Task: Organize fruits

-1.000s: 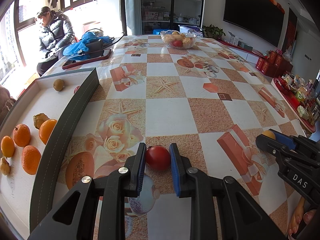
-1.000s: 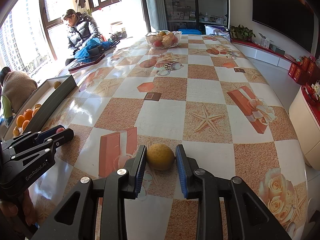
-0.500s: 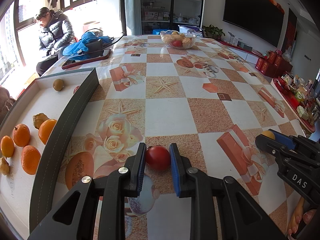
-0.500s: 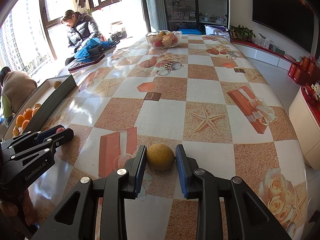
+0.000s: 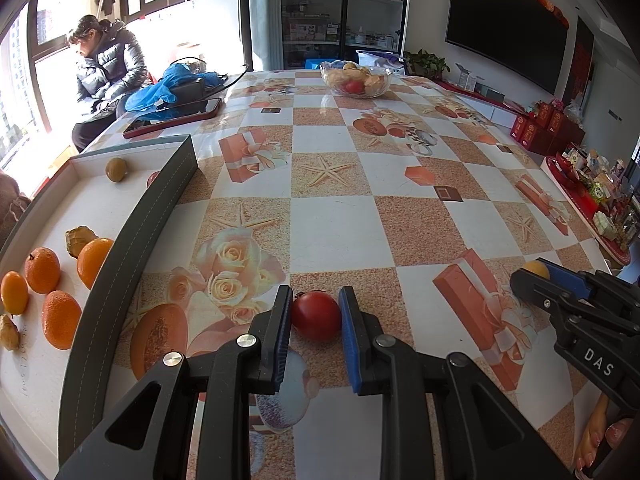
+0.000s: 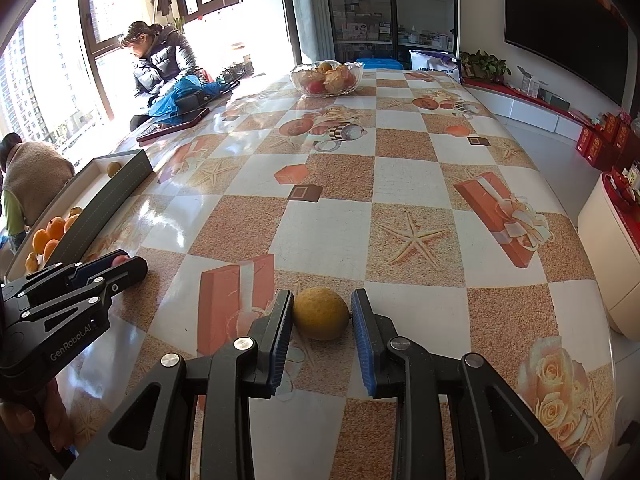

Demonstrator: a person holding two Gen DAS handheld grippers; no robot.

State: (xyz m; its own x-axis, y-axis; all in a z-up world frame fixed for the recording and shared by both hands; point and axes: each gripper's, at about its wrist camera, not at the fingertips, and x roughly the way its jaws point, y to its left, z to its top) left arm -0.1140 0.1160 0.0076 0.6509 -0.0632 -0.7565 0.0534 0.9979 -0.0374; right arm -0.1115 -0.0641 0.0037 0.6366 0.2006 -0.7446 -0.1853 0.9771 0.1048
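Observation:
My left gripper [image 5: 316, 314] is shut on a red tomato [image 5: 316, 316], which sits low over the patterned tablecloth. My right gripper [image 6: 322, 314] is shut on a yellow round fruit [image 6: 320, 314], also just above the table. Each gripper shows in the other's view: the right one [image 5: 532, 276] at the right edge, the left one [image 6: 120, 266] at the left edge. A flat white tray with a dark rim [image 5: 120, 264] lies to the left and holds several oranges [image 5: 60, 316] and other small fruits.
A glass bowl of fruit [image 5: 356, 78] stands at the far end of the table. A red-cased tablet [image 5: 172, 118] and a blue bundle [image 5: 168, 88] lie at the far left. A person [image 5: 104, 76] sits by the window. The table's right edge [image 6: 576, 248] drops to the floor.

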